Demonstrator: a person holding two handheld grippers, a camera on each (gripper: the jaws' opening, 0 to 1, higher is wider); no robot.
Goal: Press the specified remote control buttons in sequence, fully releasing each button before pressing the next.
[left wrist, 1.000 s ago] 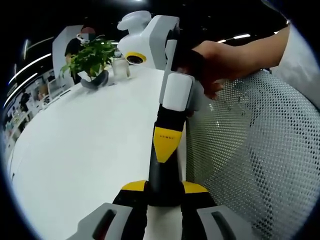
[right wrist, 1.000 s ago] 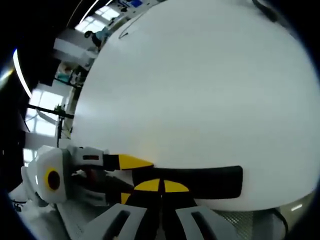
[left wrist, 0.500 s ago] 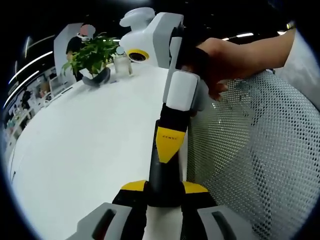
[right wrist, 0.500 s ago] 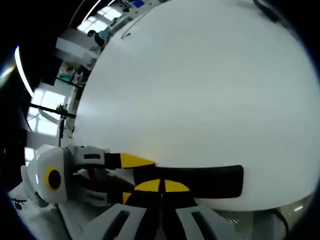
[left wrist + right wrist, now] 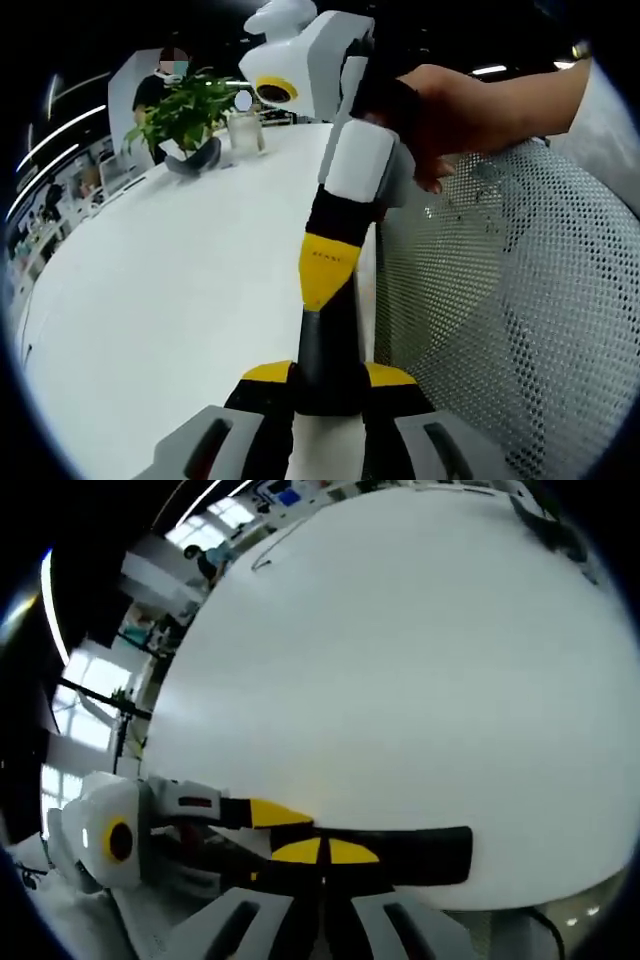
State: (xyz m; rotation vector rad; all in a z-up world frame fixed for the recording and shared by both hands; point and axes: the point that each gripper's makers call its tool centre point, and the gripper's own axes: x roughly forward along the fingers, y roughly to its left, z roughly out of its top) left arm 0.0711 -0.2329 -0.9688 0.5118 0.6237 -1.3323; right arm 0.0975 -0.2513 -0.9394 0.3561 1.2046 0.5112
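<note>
A black remote control (image 5: 330,355) lies lengthwise between the yellow-tipped jaws of my left gripper (image 5: 330,378), which is shut on its near end. My right gripper (image 5: 324,268), held by a hand (image 5: 460,110), comes down from the top with its jaws shut, and its yellow tip rests at the remote's far end. In the right gripper view the remote (image 5: 420,848) lies crosswise just over the table edge. My right gripper (image 5: 322,852) sits shut right at the remote. The left gripper (image 5: 275,813) reaches in from the left and holds the remote's end.
The white table (image 5: 170,290) stretches away to the left, also seen as a wide table top (image 5: 400,660). A potted plant (image 5: 185,120) and a glass jar (image 5: 242,130) stand at its far end. A mesh chair back (image 5: 510,300) is on the right. A person (image 5: 165,80) stands far behind.
The right gripper has tilted and risen a little, and its yellow tip has shifted slightly farther along the remote. The left gripper keeps its hold.
</note>
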